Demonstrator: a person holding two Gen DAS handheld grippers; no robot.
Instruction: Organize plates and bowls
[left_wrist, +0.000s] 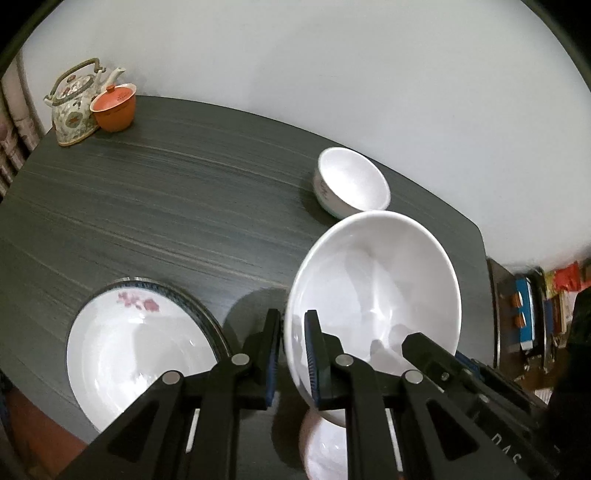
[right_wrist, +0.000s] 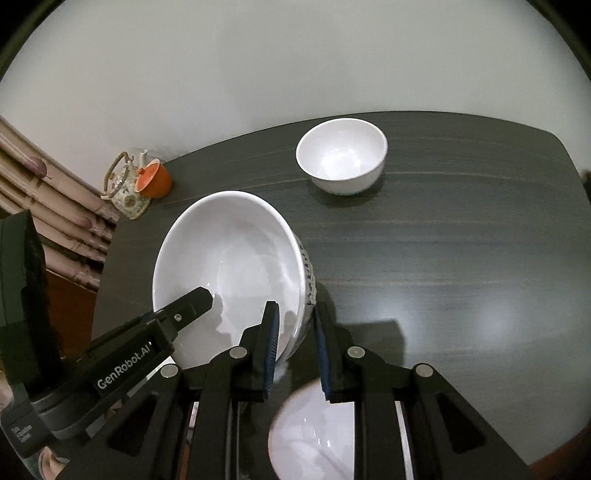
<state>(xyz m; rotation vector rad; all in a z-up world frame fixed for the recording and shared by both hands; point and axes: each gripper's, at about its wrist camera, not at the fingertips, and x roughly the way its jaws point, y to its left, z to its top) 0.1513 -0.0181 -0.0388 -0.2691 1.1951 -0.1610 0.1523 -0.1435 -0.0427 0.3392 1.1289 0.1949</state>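
A large white bowl (left_wrist: 373, 291) is held tilted above the dark table, gripped from both sides. My left gripper (left_wrist: 293, 332) is shut on its near-left rim. My right gripper (right_wrist: 295, 328) is shut on its right rim, one finger inside and one on the patterned outer wall; the bowl also shows in the right wrist view (right_wrist: 229, 266). A small white bowl (left_wrist: 351, 182) stands upright farther back on the table (right_wrist: 341, 155). A white plate with a pink flower and blue rim (left_wrist: 140, 350) lies at the near left. Another white dish (right_wrist: 310, 435) lies beneath the grippers, partly hidden.
A floral teapot (left_wrist: 74, 103) and an orange lidded cup (left_wrist: 114, 107) stand at the table's far left corner. The dark wood-grain table (left_wrist: 166, 192) meets a white wall behind. Shelves with clutter (left_wrist: 532, 310) are off the table's right edge.
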